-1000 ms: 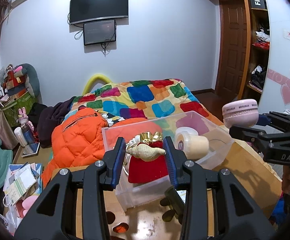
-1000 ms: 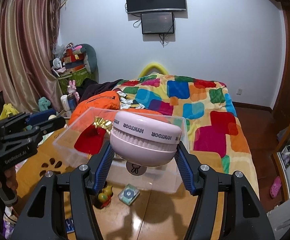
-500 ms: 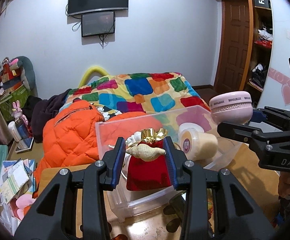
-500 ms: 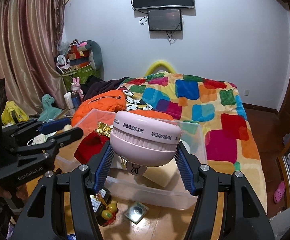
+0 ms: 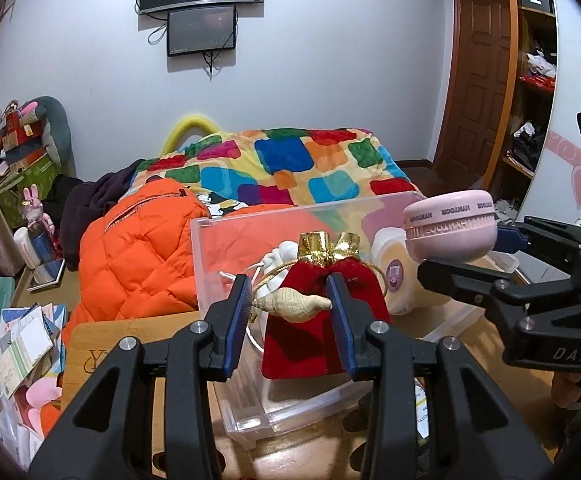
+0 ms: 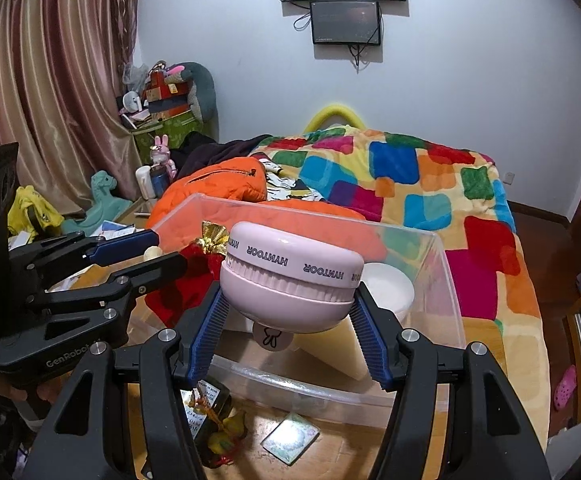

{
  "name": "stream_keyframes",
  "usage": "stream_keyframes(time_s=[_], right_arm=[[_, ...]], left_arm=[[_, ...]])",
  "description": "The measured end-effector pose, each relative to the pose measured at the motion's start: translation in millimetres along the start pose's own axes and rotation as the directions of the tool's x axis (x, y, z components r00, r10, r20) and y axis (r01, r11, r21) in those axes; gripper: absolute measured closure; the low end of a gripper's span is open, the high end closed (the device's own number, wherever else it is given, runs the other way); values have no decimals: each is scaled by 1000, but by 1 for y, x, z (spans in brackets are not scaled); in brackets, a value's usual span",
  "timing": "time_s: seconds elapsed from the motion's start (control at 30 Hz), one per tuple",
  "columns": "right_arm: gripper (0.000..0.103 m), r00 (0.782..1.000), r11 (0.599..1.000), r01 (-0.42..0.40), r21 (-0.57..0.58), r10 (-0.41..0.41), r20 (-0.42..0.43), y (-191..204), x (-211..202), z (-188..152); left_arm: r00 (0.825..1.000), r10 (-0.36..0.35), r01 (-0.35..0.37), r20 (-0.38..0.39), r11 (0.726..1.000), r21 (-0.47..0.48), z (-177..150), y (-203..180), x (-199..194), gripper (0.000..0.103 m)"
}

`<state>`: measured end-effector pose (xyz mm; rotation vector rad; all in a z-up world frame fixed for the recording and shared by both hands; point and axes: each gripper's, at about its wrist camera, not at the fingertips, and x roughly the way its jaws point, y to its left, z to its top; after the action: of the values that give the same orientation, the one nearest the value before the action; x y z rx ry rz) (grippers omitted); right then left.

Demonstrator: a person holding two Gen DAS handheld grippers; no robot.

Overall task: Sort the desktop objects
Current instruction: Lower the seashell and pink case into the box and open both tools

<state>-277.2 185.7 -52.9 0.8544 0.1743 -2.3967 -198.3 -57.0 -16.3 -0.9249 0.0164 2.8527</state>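
Note:
My left gripper [image 5: 289, 307] is shut on a cream spiral seashell [image 5: 290, 302], held crosswise over the near part of a clear plastic bin [image 5: 250, 424]. Inside the bin lie a red velvet pouch with a gold bow [image 5: 310, 344], a white pouch and a cream round tub [image 5: 394, 276]. My right gripper [image 6: 288, 322] is shut on a pink round case lettered HYNTOOR [image 6: 290, 276], held above the bin's [image 6: 446, 280] right half. The case [image 5: 450, 226] and right gripper show at the right of the left wrist view; the left gripper [image 6: 154, 250] shows at the left of the right wrist view.
The bin stands on a wooden desk [image 5: 90, 344]. In front of it lie a dark bottle with yellow charms [image 6: 210, 420] and a small shiny square packet [image 6: 290, 436]. Beyond are an orange jacket [image 5: 138, 256], a bed with a patchwork blanket [image 6: 410, 184], and floor clutter at left.
Both grippers have moved forward and down toward the bin with their loads; the bin now looks larger and lies under both. Neither grip has changed.

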Motion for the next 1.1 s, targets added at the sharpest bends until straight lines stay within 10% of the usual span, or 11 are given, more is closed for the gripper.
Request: stream_keyframes(time_s=[1.1], right_arm=[[45,997,1000,-24,-6,24,-71,12,22,-8]], left_arm=[[1000,17,-18,26,999,47,-12,-3,1,60]])
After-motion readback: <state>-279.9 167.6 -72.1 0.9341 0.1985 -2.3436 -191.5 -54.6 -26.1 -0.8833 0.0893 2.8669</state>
